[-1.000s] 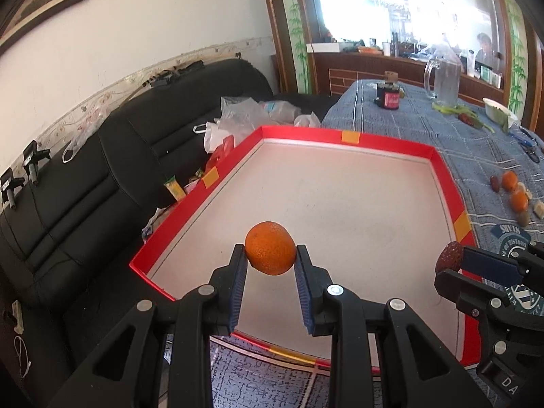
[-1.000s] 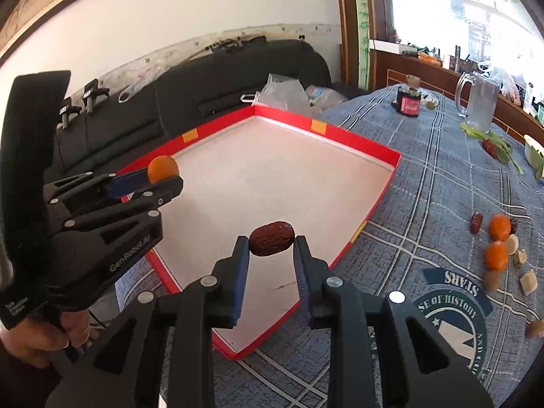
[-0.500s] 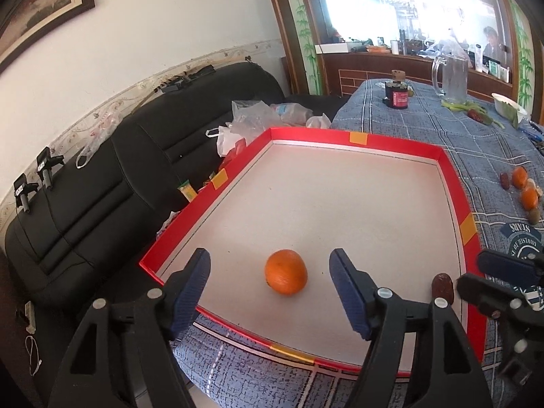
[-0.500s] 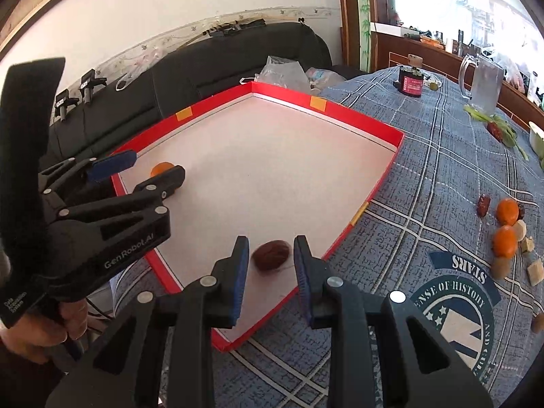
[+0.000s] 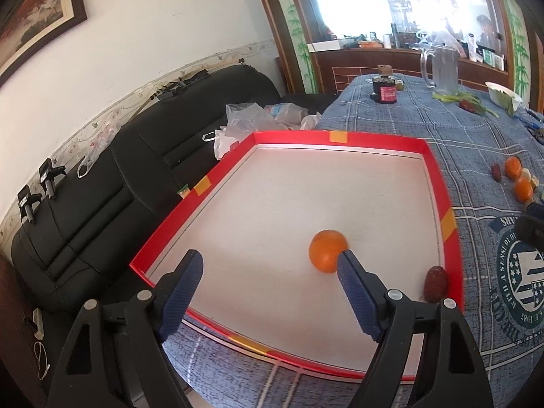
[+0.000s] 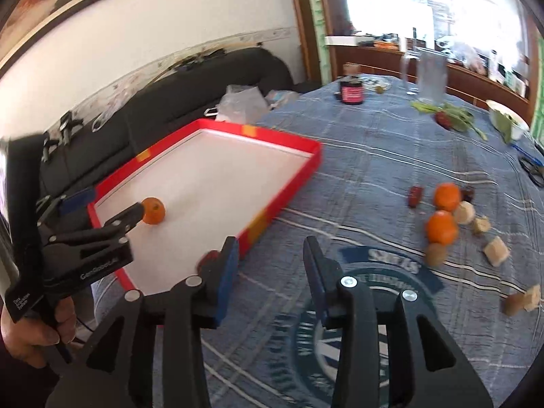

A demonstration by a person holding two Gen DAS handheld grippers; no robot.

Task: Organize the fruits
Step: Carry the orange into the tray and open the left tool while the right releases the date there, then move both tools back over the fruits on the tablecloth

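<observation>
Both fruits dropped since a second ago: orange (image 5: 327, 251) and red date (image 5: 435, 283) lie in the red tray (image 5: 450, 248). Left tool (image 5: 268, 284) and right tool (image 6: 270, 265) have just been opening, empty. More fruit (image 6: 442, 226) waits beside the tray.

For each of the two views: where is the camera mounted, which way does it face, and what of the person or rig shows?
Left wrist: sits on the left gripper, looks down over the red tray toward the sofa; its own open fingers show.
Right wrist: sits on the right gripper, looks across the tablecloth; its open fingers, the left gripper and a hand show.
Shared: tray, orange, date.
</observation>
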